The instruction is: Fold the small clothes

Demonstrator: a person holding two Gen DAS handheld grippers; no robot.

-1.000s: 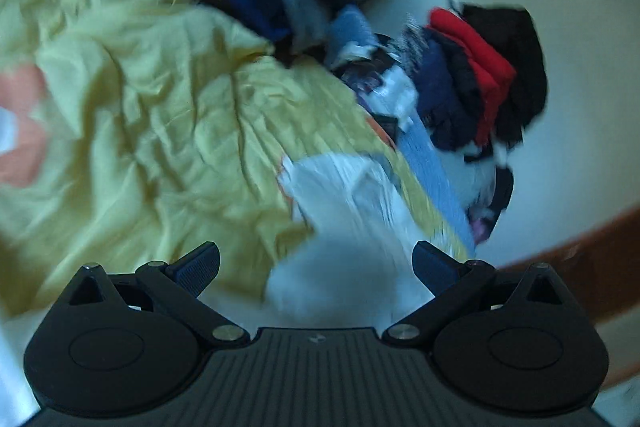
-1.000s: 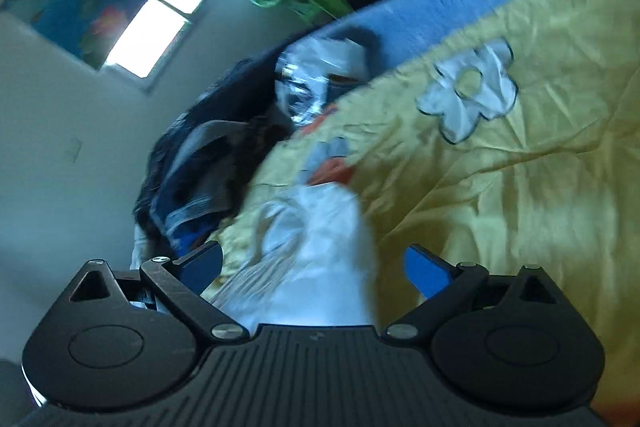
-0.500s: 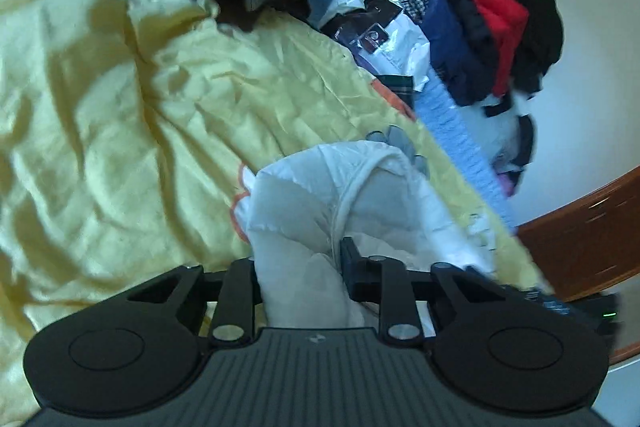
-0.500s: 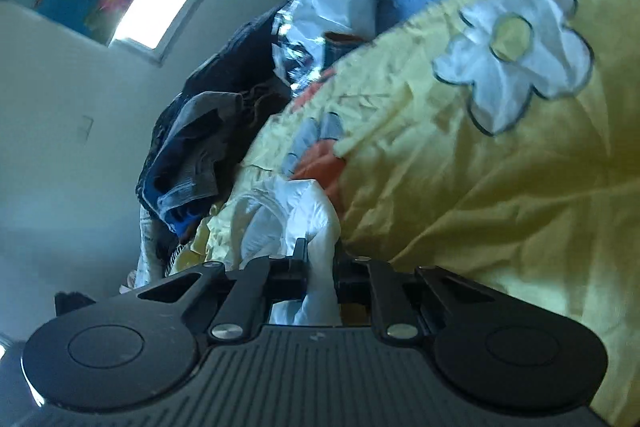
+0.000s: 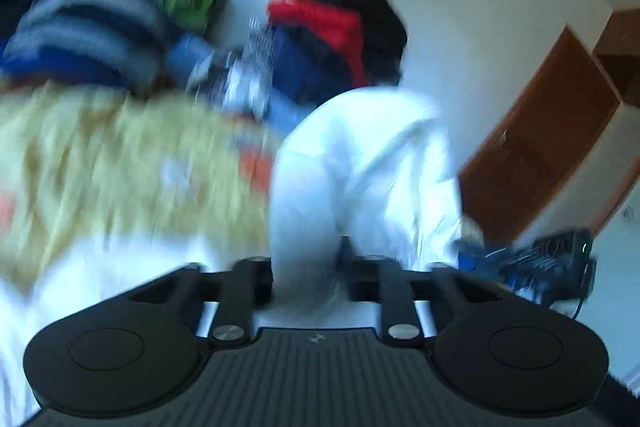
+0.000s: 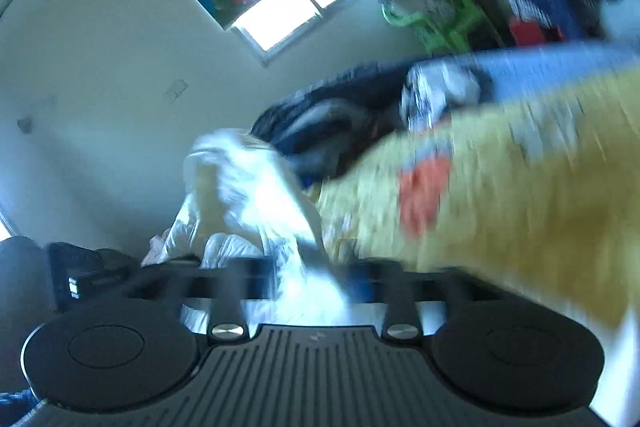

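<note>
White garment [image 5: 360, 163] pinched at lower centre of both views, left gripper [image 5: 306, 281] and right gripper [image 6: 304, 279] clamped shut on it. Beyond, blurred yellow bedspread [image 5: 120, 163]; farther, heaped clothes [image 5: 320, 43] upper centre.

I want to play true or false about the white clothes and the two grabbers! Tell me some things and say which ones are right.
1. The left gripper is pinching the white garment. True.
2. The right gripper is wide open and holds nothing. False: it is shut on the white garment too.
3. The bedsheet under the garment is yellow. True.
4. The garment lies flat on the sheet. False: it bunches upward from the left gripper's closed jaws.
5. A red piece of clothing sits in the pile by the wall. True.
</note>
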